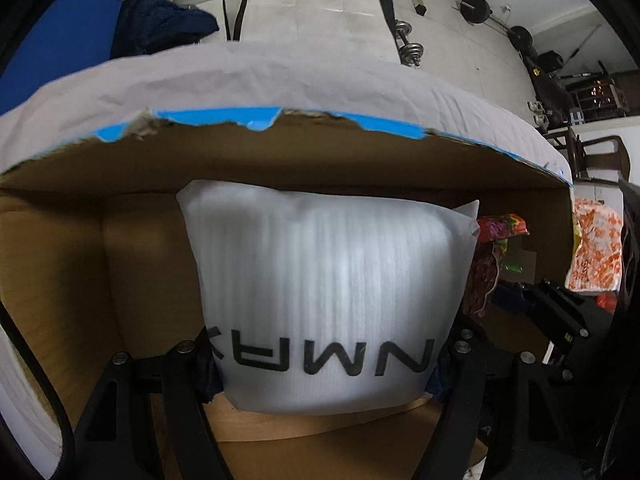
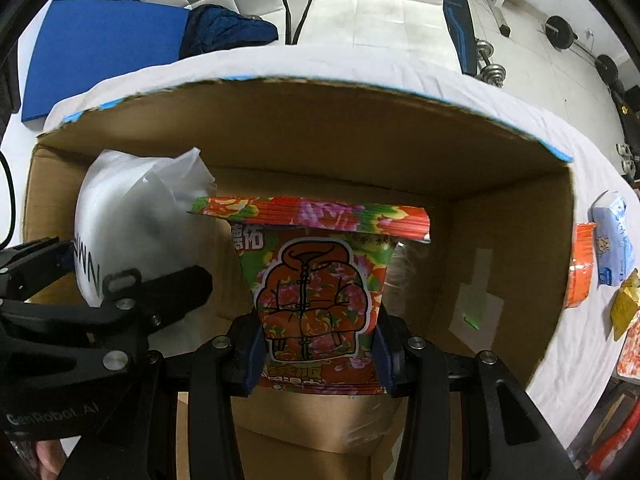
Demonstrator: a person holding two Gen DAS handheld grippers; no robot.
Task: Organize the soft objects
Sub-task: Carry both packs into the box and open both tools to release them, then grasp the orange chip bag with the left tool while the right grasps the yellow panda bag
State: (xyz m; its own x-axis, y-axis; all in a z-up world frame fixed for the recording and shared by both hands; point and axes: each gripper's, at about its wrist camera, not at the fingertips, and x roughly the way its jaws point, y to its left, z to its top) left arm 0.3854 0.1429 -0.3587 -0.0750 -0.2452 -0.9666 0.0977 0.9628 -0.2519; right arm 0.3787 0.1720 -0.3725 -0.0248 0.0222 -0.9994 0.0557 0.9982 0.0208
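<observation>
My left gripper (image 1: 324, 376) is shut on a white foam pouch (image 1: 328, 292) with black letters and holds it inside an open cardboard box (image 1: 280, 160). My right gripper (image 2: 318, 356) is shut on a red floral packet (image 2: 312, 276) with a jacket drawing and holds it inside the same box (image 2: 500, 184), to the right of the pouch (image 2: 132, 220). The left gripper (image 2: 80, 280) shows at the left of the right wrist view, and the floral packet (image 1: 492, 264) at the right of the left wrist view.
The box stands on a white cloth-covered table (image 2: 520, 92). Several soft packets lie on the cloth right of the box, among them a blue-white pack (image 2: 614, 240) and an orange one (image 2: 580, 268). A blue mat (image 2: 100, 52) and dark jacket (image 2: 228, 32) lie beyond. Gym weights (image 1: 408, 44) are on the floor.
</observation>
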